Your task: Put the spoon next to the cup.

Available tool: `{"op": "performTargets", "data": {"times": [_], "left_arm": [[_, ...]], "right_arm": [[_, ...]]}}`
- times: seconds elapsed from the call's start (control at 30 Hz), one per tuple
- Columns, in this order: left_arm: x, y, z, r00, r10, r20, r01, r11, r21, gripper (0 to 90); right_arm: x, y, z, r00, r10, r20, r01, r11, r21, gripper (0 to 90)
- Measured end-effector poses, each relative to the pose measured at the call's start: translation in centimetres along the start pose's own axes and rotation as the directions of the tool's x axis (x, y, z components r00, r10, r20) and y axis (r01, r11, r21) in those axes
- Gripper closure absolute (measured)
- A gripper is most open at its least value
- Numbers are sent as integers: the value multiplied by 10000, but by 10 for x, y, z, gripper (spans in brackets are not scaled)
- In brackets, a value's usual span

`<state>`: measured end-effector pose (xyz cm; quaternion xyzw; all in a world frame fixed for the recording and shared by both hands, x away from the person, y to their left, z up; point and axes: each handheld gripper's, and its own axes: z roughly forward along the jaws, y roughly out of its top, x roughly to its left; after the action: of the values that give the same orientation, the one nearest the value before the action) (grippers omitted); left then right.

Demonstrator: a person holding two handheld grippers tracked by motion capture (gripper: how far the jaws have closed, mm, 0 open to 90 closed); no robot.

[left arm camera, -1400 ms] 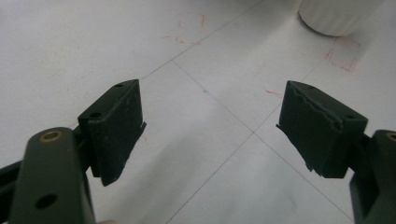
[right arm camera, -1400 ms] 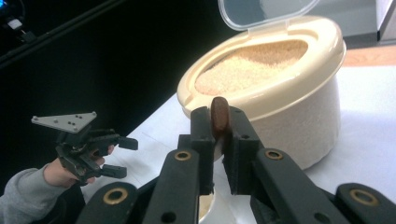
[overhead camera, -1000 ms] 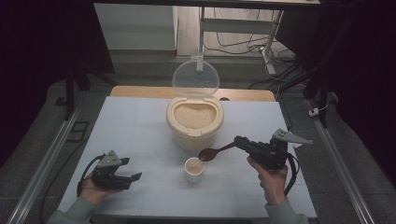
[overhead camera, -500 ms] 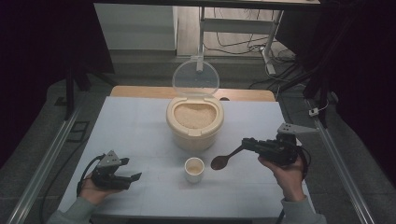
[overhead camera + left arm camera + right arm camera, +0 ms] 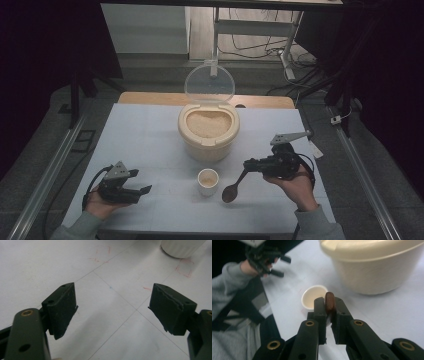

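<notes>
A cream rice container (image 5: 208, 131) stands mid-table with its clear lid (image 5: 209, 82) raised and pale grain inside. In front of it sits a small white cup (image 5: 208, 181). My right gripper (image 5: 248, 164) is shut on the handle of a brown spoon (image 5: 231, 191). The spoon's bowl hangs low just right of the cup. In the right gripper view the handle end (image 5: 329, 302) sticks up between the closed jaws of the gripper (image 5: 329, 308), with the cup (image 5: 313, 296) and container (image 5: 374, 267) beyond. My left gripper (image 5: 142, 189) rests at the front left, open and with nothing between its pads (image 5: 62, 307).
The pale blue table top (image 5: 145, 140) has free room on both sides of the container. Red pencil marks and thin lines cross the surface in the left gripper view, where a white ribbed base (image 5: 182, 247) sits at the top right. Metal rails run along both table sides.
The right gripper has carried the spoon away from over the cup, out to the right and back a little. The spoon's bowl now hangs lower, beside the cup. The left gripper has stayed put.
</notes>
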<state>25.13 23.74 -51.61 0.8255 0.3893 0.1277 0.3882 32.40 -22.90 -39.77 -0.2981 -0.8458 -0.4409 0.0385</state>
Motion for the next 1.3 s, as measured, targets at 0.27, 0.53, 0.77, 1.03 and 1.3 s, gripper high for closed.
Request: {"op": "performTargets", "data": {"times": [0.27, 0.53, 0.77, 1.03, 1.3], "left_arm": [[0, 0, 0, 10000, 46, 23, -47, 10000, 35, 212], [-1, 0, 1, 10000, 80, 59, -80, 9999, 106, 212], [0, -1, 2, 9999, 83, 62, -83, 9999, 126, 211], [0, -1, 2, 9999, 107, 67, -108, 9998, 155, 211], [0, -1, 2, 9999, 110, 65, -111, 9998, 179, 211]], "right_arm": [[0, 7, 23, 9983, -134, -564, 202, 9924, 1217, 827], [-10, 9, 38, 9971, 147, -743, -40, 9899, 1418, 819], [-20, 11, 51, 9999, 25, -115, -9, 9912, 1326, 770], [-32, 1, 66, 9913, -566, 1192, 474, 9958, 784, 672], [-46, -13, 80, 9794, -478, 1964, 353, 9972, 665, 590]]}}
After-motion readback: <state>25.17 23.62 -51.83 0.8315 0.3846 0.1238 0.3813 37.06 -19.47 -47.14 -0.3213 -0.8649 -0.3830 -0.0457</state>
